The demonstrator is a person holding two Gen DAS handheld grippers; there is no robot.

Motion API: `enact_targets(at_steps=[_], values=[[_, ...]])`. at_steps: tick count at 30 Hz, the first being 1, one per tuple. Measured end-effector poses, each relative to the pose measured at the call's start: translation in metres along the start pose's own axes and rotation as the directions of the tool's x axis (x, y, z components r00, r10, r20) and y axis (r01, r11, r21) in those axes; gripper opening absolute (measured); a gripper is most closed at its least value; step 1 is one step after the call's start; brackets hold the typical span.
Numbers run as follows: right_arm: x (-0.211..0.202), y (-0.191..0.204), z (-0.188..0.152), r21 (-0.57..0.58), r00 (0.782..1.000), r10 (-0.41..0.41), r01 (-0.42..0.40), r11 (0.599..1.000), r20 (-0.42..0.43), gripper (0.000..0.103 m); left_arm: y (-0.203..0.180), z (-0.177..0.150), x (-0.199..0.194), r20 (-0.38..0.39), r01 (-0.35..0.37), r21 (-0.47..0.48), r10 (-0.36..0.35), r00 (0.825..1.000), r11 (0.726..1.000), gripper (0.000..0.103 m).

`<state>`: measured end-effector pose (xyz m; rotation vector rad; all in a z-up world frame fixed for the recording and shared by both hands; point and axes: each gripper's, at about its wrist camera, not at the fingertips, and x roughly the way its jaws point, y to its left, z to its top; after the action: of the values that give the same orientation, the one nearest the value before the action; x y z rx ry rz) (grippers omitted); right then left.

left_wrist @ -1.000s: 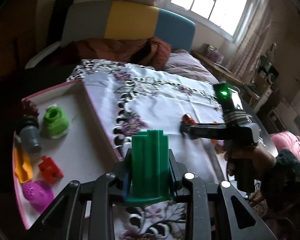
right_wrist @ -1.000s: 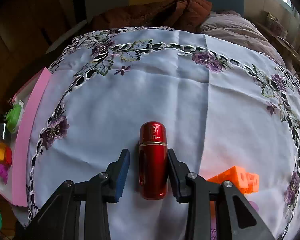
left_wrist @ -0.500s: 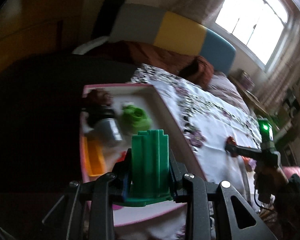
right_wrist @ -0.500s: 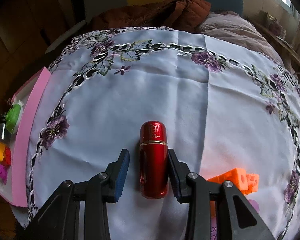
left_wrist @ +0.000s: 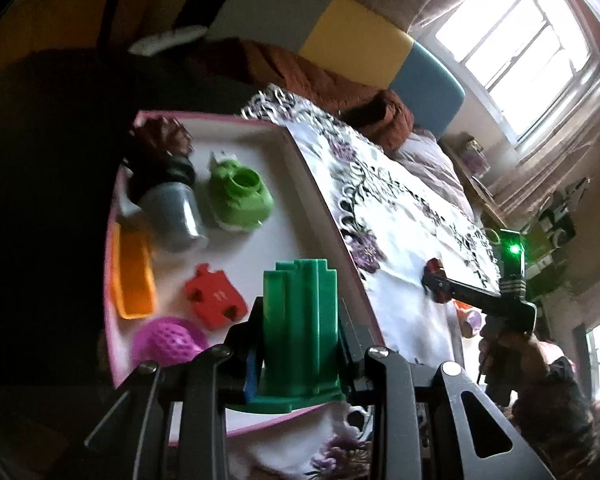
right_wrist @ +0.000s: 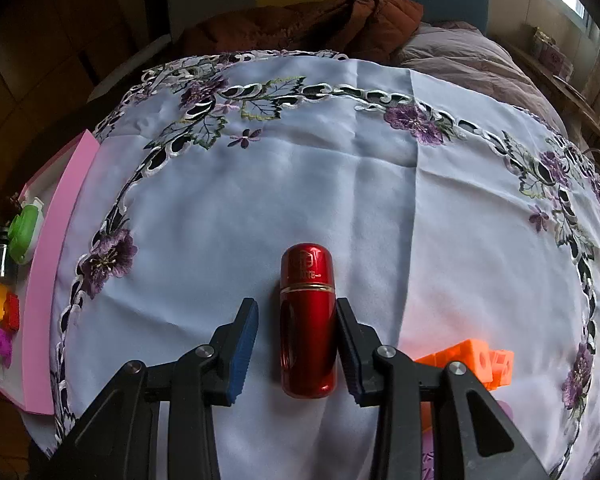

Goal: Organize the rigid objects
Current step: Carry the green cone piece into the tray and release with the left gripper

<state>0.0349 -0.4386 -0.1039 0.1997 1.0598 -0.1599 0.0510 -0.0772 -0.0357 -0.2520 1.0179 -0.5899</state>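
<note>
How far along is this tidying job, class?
Done: the pink tray already holds a green toy, a jar, an orange scoop, a red piece and a purple ball. In hand: the left gripper carries a green block over it. Left: the red capsule between the right gripper's open jaws, and the orange cubes.

Purple object [right_wrist: 504, 410], perhaps a toy, hidden behind hand-held gripper [right_wrist: 296, 344].

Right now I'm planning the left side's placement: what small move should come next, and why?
Probably lower the left hand-held gripper into the pink tray and then open it. It is shut on the green block, which hangs over the tray's near corner, where bare white floor shows beside the red piece.
</note>
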Motion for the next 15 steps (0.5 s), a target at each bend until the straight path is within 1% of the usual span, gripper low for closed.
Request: enact_targets(at_steps=[2, 5, 7, 8, 10, 13, 15], values=[[0.0, 0.0, 0.0, 0.001, 1.0, 0.002, -0.002, 1.0, -0.001, 0.038, -0.002, 0.001, 0.008, -0.023, -0.008, -0.011, 0.008, 1.0, 1.0, 0.03], [0.0, 0.001, 0.0, -0.008, 1.0, -0.004, 0.004, 1.0, 0.0, 0.038, -0.001, 0.004, 0.02, -0.065, 0.026, -0.041, -0.029, 0.997, 0.999, 0.03], [0.0, 0.001, 0.0, -0.011, 1.0, -0.008, 0.008, 1.0, 0.0, 0.038, -0.004, 0.005, 0.027, -0.088, 0.048, -0.035, -0.051, 0.995, 0.998, 0.03], [0.0, 0.001, 0.0, -0.012, 1.0, -0.009, 0.009, 1.0, -0.001, 0.038, -0.007, 0.006, 0.028, -0.085, 0.048, -0.028, -0.051, 0.995, 0.998, 0.03], [0.0, 0.001, 0.001, -0.012, 1.0, -0.008, 0.008, 1.0, -0.002, 0.038, -0.008, 0.012, 0.035, -0.074, 0.004, -0.008, -0.004, 0.997, 1.0, 0.03], [0.0, 0.001, 0.001, -0.014, 1.0, -0.01, 0.01, 1.0, -0.002, 0.038, 0.002, 0.022, 0.049, -0.097, -0.002, -0.059, -0.004, 0.995, 0.998, 0.03], [0.0, 0.001, 0.001, -0.014, 1.0, -0.011, 0.011, 1.0, -0.002, 0.038, 0.005, 0.029, 0.057, -0.114, -0.006, -0.071, -0.002, 0.993, 0.997, 0.03]])
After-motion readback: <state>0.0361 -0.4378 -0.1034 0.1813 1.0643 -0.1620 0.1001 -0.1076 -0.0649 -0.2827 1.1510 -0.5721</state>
